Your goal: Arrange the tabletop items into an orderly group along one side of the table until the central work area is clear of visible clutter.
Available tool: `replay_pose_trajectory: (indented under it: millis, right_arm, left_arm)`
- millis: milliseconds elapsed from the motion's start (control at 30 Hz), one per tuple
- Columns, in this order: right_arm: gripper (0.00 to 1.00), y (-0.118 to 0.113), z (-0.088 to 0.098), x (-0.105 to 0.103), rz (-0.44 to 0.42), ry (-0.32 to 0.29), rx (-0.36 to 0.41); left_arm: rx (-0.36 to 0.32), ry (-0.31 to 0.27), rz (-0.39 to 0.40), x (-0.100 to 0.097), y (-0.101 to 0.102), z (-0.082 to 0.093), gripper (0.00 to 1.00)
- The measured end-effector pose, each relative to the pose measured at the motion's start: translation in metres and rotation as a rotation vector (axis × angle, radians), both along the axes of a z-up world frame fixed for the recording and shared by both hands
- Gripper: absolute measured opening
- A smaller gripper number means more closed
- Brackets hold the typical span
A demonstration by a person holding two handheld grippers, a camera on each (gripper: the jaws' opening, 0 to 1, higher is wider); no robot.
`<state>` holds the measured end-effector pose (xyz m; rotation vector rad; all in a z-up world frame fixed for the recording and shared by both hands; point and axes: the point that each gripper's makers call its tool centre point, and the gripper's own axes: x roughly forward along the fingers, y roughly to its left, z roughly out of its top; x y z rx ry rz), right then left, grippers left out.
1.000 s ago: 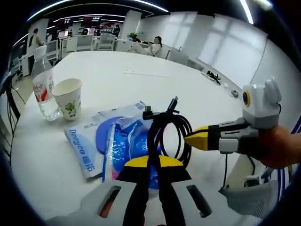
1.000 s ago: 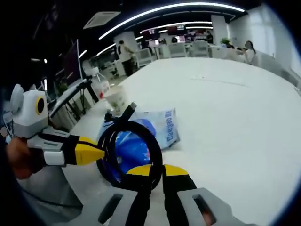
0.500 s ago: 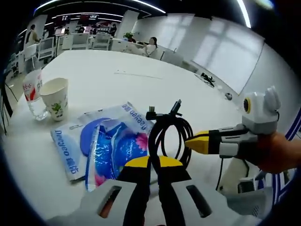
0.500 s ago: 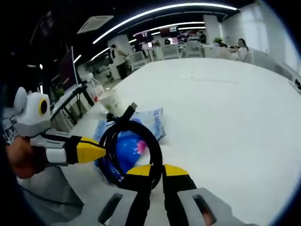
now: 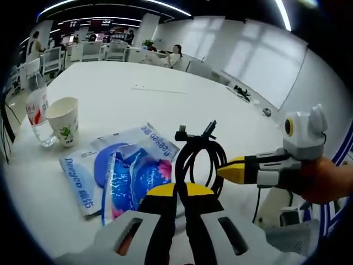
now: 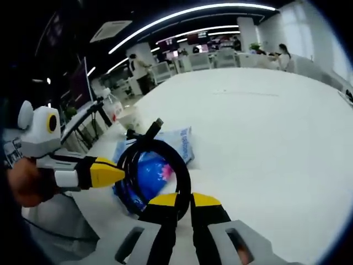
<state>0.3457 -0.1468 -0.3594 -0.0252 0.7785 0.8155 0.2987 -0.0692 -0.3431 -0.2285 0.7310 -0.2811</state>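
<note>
Black cable: coiled loop (image 5: pixel 199 160), lifted above the table, its two plug ends sticking up at the far side; seen again in the right gripper view (image 6: pixel 156 168).
Left gripper (image 5: pixel 181 193): my yellow-tipped jaws stand narrow, pinched on the near edge of the coil. In the right gripper view it comes in from the left (image 6: pixel 118 173), level, its yellow tip touching the coil's left side.
Right gripper (image 6: pixel 184 200): jaws likewise narrow, closed on the near edge of the same coil. In the left gripper view it reaches in from the right (image 5: pixel 223 169), roughly level, yellow tip against the coil's right side.
My hands: one hand (image 5: pixel 325 179) wraps the right gripper's handle at the right edge; the other (image 6: pixel 27 185) holds the left gripper's handle at the left edge.
Blue and white packets (image 5: pixel 124 168): flat on the table just left of the coil and beyond it, overlapping each other; blue lettering on the white border.
Paper cup (image 5: pixel 62 121): upright, far left, near the table's edge.
Water bottle (image 5: pixel 36 107): clear, red label, upright, just beside the cup on its left.
White table (image 5: pixel 165 96): wide, bare across its far middle part.
Background: office desks and chairs, a seated person far off, ceiling strip lights.
</note>
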Motion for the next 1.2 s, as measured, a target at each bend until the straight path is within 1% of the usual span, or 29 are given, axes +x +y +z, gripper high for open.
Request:
replay_pose_trajectory:
  millis: [33, 67, 100, 133, 167, 200, 233, 267, 300, 400, 433, 467, 533, 633, 700, 767, 800, 867, 1033, 1067, 1133, 1200]
  right_arm:
    - [0.04, -0.001, 0.0, 0.001, 0.001, -0.002, -0.003]
    - [0.04, -0.004, -0.001, 0.002, -0.009, -0.007, -0.017]
    - [0.05, -0.009, -0.001, 0.004, -0.026, -0.002, -0.023]
    - [0.05, -0.016, -0.002, 0.007, -0.055, 0.011, -0.014]
    - [0.05, -0.02, -0.002, 0.009, -0.076, 0.024, 0.006]
    - [0.05, -0.025, 0.0, 0.012, -0.099, 0.035, 0.038]
    - [0.05, -0.027, 0.0, 0.014, -0.101, 0.034, 0.04]
    - [0.05, -0.032, 0.001, 0.018, -0.103, 0.028, 0.034]
    - [0.05, -0.035, 0.001, 0.017, -0.107, 0.028, 0.031]
    - [0.05, -0.047, 0.001, 0.021, -0.137, 0.032, 0.037]
    - [0.04, -0.053, 0.0, 0.023, -0.155, 0.038, 0.043]
    - [0.04, -0.06, -0.001, 0.024, -0.167, 0.043, 0.045]
    - [0.04, -0.065, -0.002, 0.023, -0.175, 0.043, 0.042]
    - [0.04, -0.076, -0.006, 0.024, -0.191, 0.051, 0.042]
    - [0.04, -0.08, -0.008, 0.025, -0.2, 0.056, 0.043]
    - [0.04, -0.083, -0.011, 0.028, -0.206, 0.06, 0.042]
    - [0.04, -0.084, -0.013, 0.029, -0.209, 0.063, 0.041]
    - [0.04, -0.084, -0.013, 0.027, -0.215, 0.072, 0.043]
    - [0.04, -0.086, -0.014, 0.033, -0.217, 0.078, 0.036]
    - [0.04, -0.087, -0.016, 0.036, -0.217, 0.081, 0.033]
    - [0.04, -0.087, -0.017, 0.034, -0.218, 0.087, 0.032]
    - [0.04, -0.085, -0.018, 0.037, -0.212, 0.091, 0.026]
  left_arm:
    - [0.123, 0.0, -0.077, 0.002, 0.0, -0.003, 0.02]
    - [0.19, -0.034, -0.136, 0.01, -0.011, 0.007, 0.02]
    - [0.173, -0.049, -0.134, 0.015, -0.018, 0.014, 0.02]
    - [0.085, -0.066, -0.1, 0.024, -0.026, 0.021, 0.02]
    - [0.04, -0.07, -0.079, 0.028, -0.03, 0.025, 0.02]
    - [0.022, -0.073, -0.074, 0.032, -0.033, 0.027, 0.01]
    - [0.044, -0.063, -0.086, 0.034, -0.031, 0.025, 0.01]
    - [0.06, -0.059, -0.105, 0.038, -0.036, 0.021, 0.01]
    - [0.063, -0.056, -0.112, 0.039, -0.038, 0.02, 0.01]
    - [0.046, -0.046, -0.117, 0.044, -0.047, 0.015, 0.01]
    - [0.045, -0.044, -0.125, 0.046, -0.052, 0.017, 0.01]
    - [0.047, -0.041, -0.132, 0.046, -0.056, 0.015, 0.01]
    - [0.05, -0.038, -0.152, 0.046, -0.066, 0.015, 0.02]
    - [0.048, -0.027, -0.168, 0.051, -0.071, 0.007, 0.02]
    - [0.047, -0.022, -0.173, 0.052, -0.076, 0.008, 0.01]
    - [0.047, -0.015, -0.175, 0.054, -0.08, 0.004, 0.01]
    - [0.046, -0.011, -0.174, 0.055, -0.078, 0.001, 0.01]
    - [0.043, -0.004, -0.174, 0.059, -0.081, -0.001, 0.01]
    - [0.039, 0.014, -0.165, 0.068, -0.083, -0.01, 0.01]
    - [0.035, 0.021, -0.157, 0.068, -0.082, -0.013, 0.01]
    - [0.029, 0.034, -0.142, 0.068, -0.082, -0.017, 0.01]
    - [0.031, 0.043, -0.138, 0.069, -0.082, -0.02, 0.01]
